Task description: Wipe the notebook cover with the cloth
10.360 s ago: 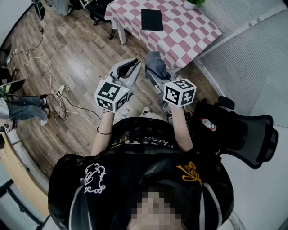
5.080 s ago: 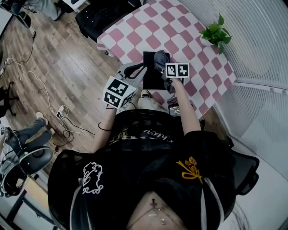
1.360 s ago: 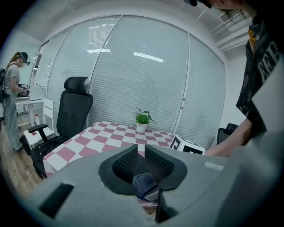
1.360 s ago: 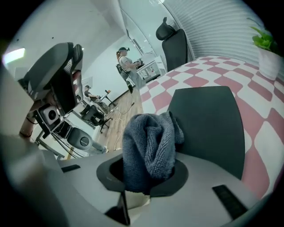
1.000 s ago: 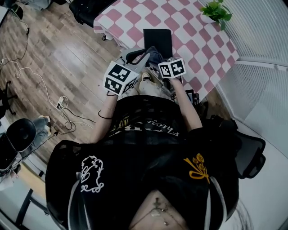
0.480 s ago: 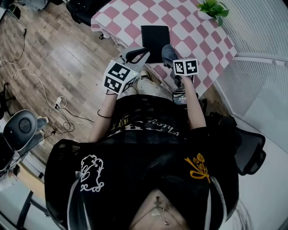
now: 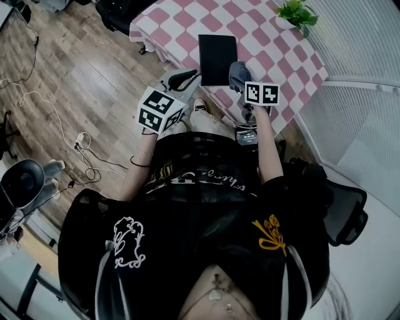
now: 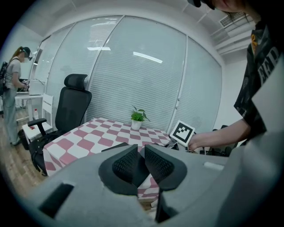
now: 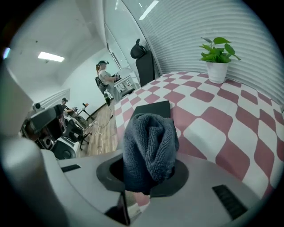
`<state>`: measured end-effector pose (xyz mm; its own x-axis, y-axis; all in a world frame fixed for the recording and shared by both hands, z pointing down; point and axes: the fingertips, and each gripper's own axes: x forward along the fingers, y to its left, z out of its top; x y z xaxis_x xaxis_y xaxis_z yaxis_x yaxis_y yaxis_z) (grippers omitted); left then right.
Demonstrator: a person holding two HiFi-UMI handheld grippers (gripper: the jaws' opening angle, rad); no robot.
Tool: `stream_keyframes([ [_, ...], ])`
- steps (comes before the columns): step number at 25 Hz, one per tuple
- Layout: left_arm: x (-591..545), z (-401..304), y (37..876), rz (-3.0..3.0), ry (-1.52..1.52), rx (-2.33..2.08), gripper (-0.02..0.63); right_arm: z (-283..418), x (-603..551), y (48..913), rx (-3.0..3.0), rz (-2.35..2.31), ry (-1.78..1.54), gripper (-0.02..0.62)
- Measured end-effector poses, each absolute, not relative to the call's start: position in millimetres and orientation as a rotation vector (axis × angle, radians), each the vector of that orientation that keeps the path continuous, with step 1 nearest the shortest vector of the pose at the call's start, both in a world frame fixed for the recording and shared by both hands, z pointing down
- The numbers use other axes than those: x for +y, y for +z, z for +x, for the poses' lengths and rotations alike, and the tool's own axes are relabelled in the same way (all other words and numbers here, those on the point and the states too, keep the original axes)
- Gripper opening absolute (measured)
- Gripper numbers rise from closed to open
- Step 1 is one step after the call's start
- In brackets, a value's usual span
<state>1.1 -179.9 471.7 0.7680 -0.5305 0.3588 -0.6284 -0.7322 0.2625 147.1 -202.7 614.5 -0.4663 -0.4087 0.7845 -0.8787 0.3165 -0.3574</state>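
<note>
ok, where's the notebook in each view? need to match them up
Head view: notebook at top centre, ahead of both grippers.
Left gripper view: only its dark near edge shows, just above the jaws, left of centre.
Right gripper view: centre, partly behind the cloth.
Shared landmark: potted plant.

The left gripper (image 8: 141,153) had its jaws drawn nearly together, with nothing between them. Beyond them stretched a pink-and-white checked table (image 8: 84,138). A dark notebook (image 8: 116,146) peeked out just behind the left jaw, and a small potted plant (image 8: 137,118) sat at the far edge. A black office chair (image 8: 73,111) stood to the left, and on the right a hand (image 8: 197,142) held a marker cube (image 8: 183,132).
</note>
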Motion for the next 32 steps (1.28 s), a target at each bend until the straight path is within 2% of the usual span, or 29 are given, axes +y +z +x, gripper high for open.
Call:
stream_keyframes([
  [9,-151,-31,455,2.632,0.341,-0.944,0.043,80,-185,536,-2.281,1.181,1.014,0.074],
  [16,-95,-60,460,2.622,0.346,-0.911,0.043,50,-125,514,-2.309,1.228,1.01,0.074],
  [21,-76,-63,485,2.599,0.36,-0.887,0.043,47,-94,532,-2.299,1.241,1.044,0.074],
  [32,-40,-44,474,2.629,0.331,-0.843,0.043,62,-35,531,-2.249,1.267,1.067,0.074],
])
